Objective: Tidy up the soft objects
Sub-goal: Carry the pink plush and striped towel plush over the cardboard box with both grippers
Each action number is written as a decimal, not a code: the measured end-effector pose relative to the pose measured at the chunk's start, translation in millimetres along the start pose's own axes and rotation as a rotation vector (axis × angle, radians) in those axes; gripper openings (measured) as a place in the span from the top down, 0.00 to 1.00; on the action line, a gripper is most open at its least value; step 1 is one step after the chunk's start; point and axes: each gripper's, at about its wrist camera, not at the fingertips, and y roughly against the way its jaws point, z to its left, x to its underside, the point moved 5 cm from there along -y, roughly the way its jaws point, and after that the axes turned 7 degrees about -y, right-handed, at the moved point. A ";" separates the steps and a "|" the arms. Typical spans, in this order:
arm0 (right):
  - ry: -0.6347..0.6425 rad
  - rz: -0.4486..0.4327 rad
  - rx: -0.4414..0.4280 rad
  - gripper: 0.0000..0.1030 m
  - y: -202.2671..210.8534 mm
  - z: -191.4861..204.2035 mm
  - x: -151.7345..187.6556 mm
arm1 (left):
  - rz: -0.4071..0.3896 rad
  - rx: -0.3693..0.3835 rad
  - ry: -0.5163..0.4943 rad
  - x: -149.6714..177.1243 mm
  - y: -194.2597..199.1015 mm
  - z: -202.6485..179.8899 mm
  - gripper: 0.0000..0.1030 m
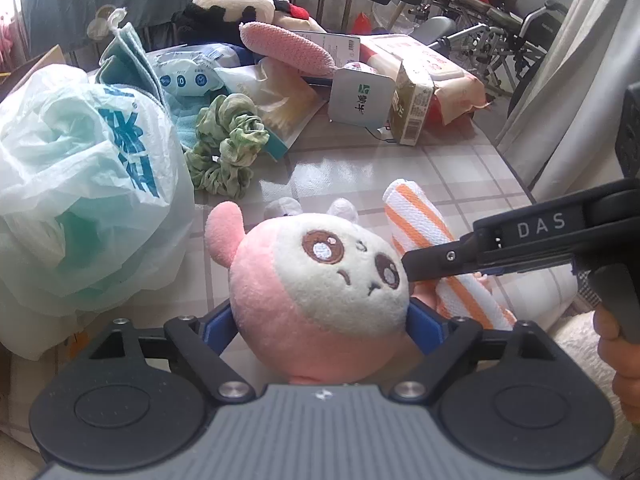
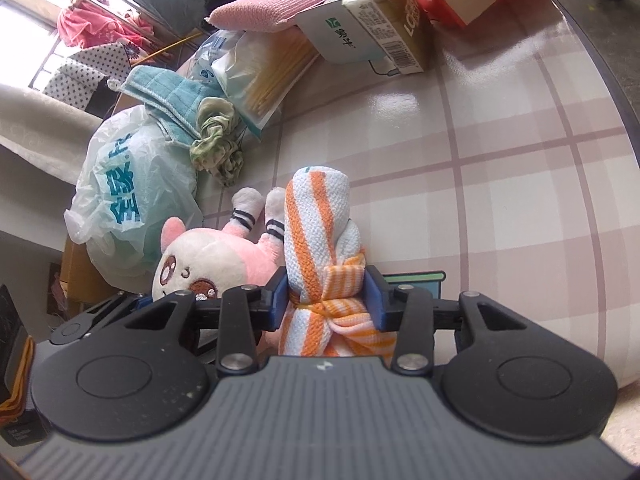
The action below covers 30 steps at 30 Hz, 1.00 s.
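At the left of the left wrist view I see a crumpled white plastic bag with teal print [image 1: 80, 184], then a green fabric scrunchie [image 1: 224, 148] on the checked table [image 1: 420, 168]. At lower centre my left claw [image 1: 320, 320] is closed on the head of the round pink-and-white plush toy [image 1: 320, 276]; it squashes easily, so I judge a grip across the head is secure. In the right wrist view, centre frame, my right claw [image 2: 328, 300] pinches the rolled orange-and-white striped cloth [image 2: 320, 232] at its knotted band, light and limp elsewhere.
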 end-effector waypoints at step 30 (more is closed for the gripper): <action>0.262 -0.119 -0.332 0.66 95.7 172.3 12.9 | -0.388 -0.172 0.019 -5.6 203.5 68.2 0.18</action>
